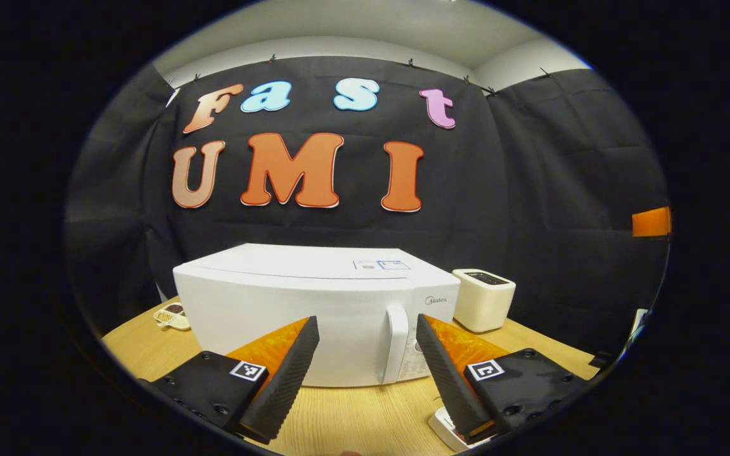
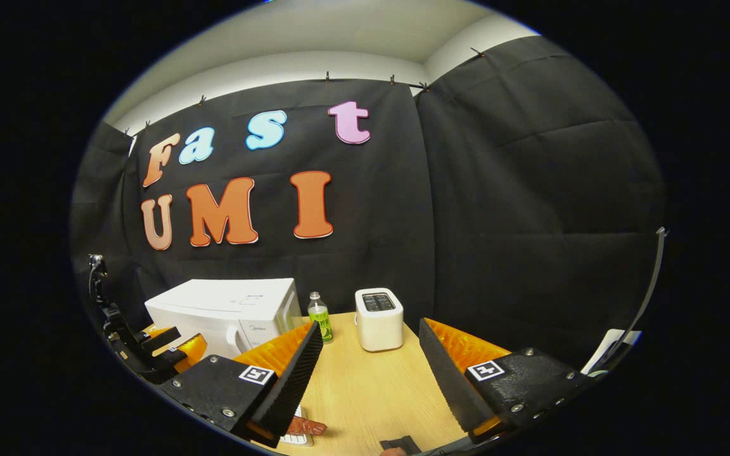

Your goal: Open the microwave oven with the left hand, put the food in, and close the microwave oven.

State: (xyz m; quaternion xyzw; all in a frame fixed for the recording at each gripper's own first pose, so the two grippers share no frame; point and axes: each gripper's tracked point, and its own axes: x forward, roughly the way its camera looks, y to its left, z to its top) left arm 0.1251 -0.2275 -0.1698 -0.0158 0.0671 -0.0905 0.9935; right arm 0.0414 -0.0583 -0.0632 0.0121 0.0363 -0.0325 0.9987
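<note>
Two grippers are seen held above a light wooden table (image 1: 352,418), each with its jaws spread wide and nothing between the fingers. In the left gripper view, the left gripper (image 1: 368,373) is aimed straight at the white microwave oven (image 1: 314,304), which stands with its door shut and its long axis running across the view, its front turned toward the camera. The vertical door handle (image 1: 397,342) is seen in the gap between the fingers, nearer the right-hand one, with the control panel just beside it; nothing is touched. A white toaster (image 1: 484,299) stands to the right of the oven, near it, and a small dish (image 1: 172,315) is seen at the oven's far left corner. In the right gripper view, the right gripper (image 2: 371,380) hangs over bare tabletop, with the toaster and a green bottle (image 2: 320,316) beyond its fingers. The food (image 2: 305,427), a reddish-brown piece on a white plate, lies at the base of that gripper's left-hand finger, outside the gap. The oven is seen well off to the left there, with the left gripper before it.
</note>
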